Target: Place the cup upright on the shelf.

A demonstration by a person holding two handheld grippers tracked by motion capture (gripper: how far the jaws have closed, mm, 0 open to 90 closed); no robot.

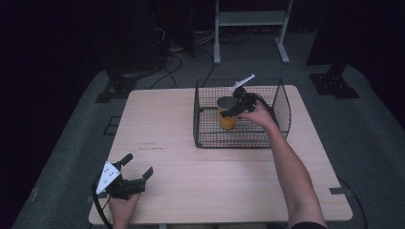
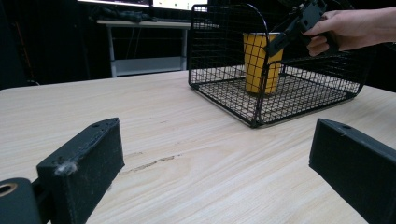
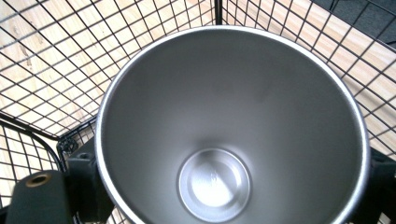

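Observation:
A yellow cup (image 1: 228, 120) with a bare steel inside (image 3: 224, 116) stands upright in a black wire basket (image 1: 239, 141) on the far right part of the wooden table (image 1: 200, 191). My right gripper (image 1: 230, 104) reaches into the basket from the right, its jaws pressed against opposite sides of the cup near the rim. From the left gripper view the cup (image 2: 256, 65) rests on the basket (image 2: 219, 42) floor, with the right gripper (image 2: 281, 38) at its top. My left gripper (image 1: 139, 165) sits low at the table's near left corner, open and holding nothing (image 2: 215, 154).
The basket's wire walls (image 3: 42, 56) close in around the cup on all sides. A white metal stand (image 1: 250, 19) and cables (image 1: 172, 62) lie on the floor beyond the table. Bare tabletop stretches between the left gripper and the basket.

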